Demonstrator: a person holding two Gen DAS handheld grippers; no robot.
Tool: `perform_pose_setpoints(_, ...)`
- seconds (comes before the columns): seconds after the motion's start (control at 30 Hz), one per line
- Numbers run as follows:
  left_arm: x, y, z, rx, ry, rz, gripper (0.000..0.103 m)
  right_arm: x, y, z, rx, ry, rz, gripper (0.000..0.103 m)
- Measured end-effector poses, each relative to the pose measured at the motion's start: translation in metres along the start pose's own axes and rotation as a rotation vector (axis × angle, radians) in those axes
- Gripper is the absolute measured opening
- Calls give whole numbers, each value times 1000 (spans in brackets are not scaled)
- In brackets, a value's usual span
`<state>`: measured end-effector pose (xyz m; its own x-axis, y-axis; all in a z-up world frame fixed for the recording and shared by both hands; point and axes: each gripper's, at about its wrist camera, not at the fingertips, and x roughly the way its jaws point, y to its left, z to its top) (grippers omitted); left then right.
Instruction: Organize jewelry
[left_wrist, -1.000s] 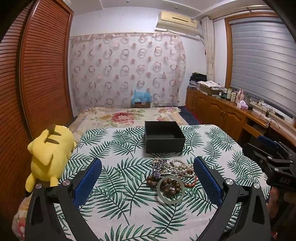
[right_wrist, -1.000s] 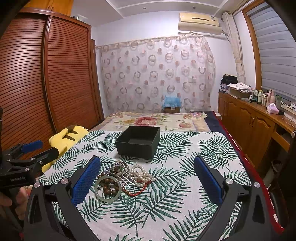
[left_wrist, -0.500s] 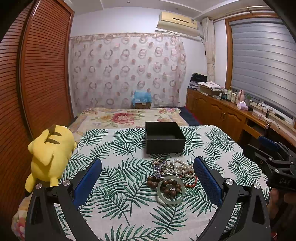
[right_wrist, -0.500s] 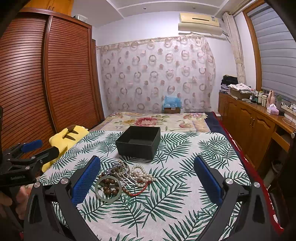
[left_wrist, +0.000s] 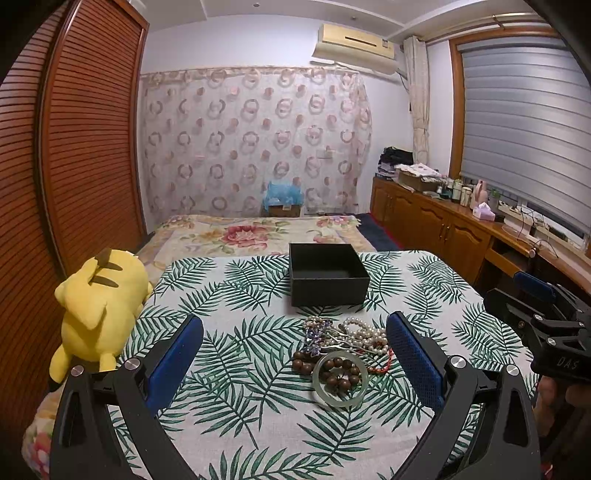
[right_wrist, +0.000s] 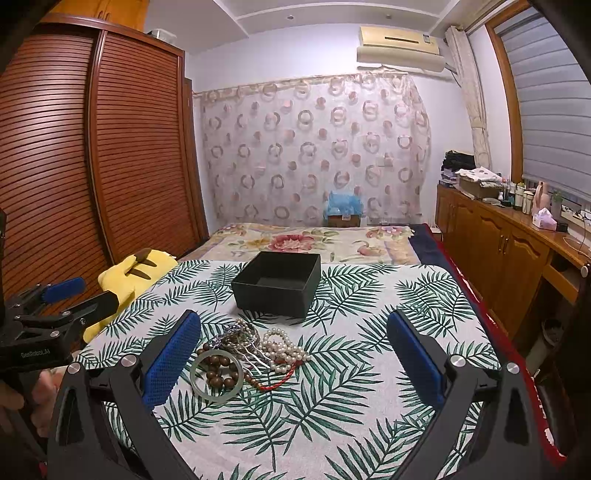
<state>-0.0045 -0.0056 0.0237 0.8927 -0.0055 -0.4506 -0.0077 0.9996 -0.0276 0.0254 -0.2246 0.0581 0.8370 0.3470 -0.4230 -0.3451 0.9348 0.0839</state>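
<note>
Both tools hover wide open and empty above a tabletop (left_wrist: 229, 417) draped in a woven cloth printed with green palm fronds. The left tool (left_wrist: 293, 356) spreads its 2 black arms with blue, mesh-textured pads (left_wrist: 415, 360) to either side of a jewelry pile (left_wrist: 341, 349), touching none of it. The right tool (right_wrist: 293, 356) is spread just as wide, gripping nothing; the pile (right_wrist: 243, 354) lies beside its left pad (right_wrist: 171, 358), and whether they touch cannot be told.

The tangled heap sits near the middle of the tabletop, just in front of an open square black box (left_wrist: 327, 273) with matte walls and nothing visible inside. Nearest the cameras lies a smooth, pale green bangle (left_wrist: 340, 378), a plain ring lying flat with a bracelet of round, dark brown wooden beads (left_wrist: 334, 373) partly inside it. Behind them are strands of glossy white pearls (left_wrist: 364, 332), a thin red cord (right_wrist: 277, 380), and a purple-and-silver piece (left_wrist: 317, 338) too tangled to identify.

A yellow plush toy (left_wrist: 98, 306) with dark-tipped ears rests at the tabletop's left edge. In the left wrist view the right tool (left_wrist: 546, 325) shows at the right border; in the right wrist view the left tool (right_wrist: 51, 314) shows at the left, with a hand (right_wrist: 14, 402) beneath it.
</note>
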Motion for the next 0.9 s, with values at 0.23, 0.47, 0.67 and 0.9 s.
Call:
perform_pose_setpoints(0.23,0,0,-1,-2,-1,-1,96,0,1,-2,1,-2,-1,101)
perform_pose_setpoints(0.47,2,-3,-4,-2,1,-5,96,-2,2,3,1,2,0,101)
perform_pose_setpoints(0.67,9,-2,-11,-4,17,-11,96,-1,3,3,-1,12,0,101)
perform_pose_setpoints(0.9,30,4,-23,-11,81,-41,96,16,1,-13,2,44,21,101)
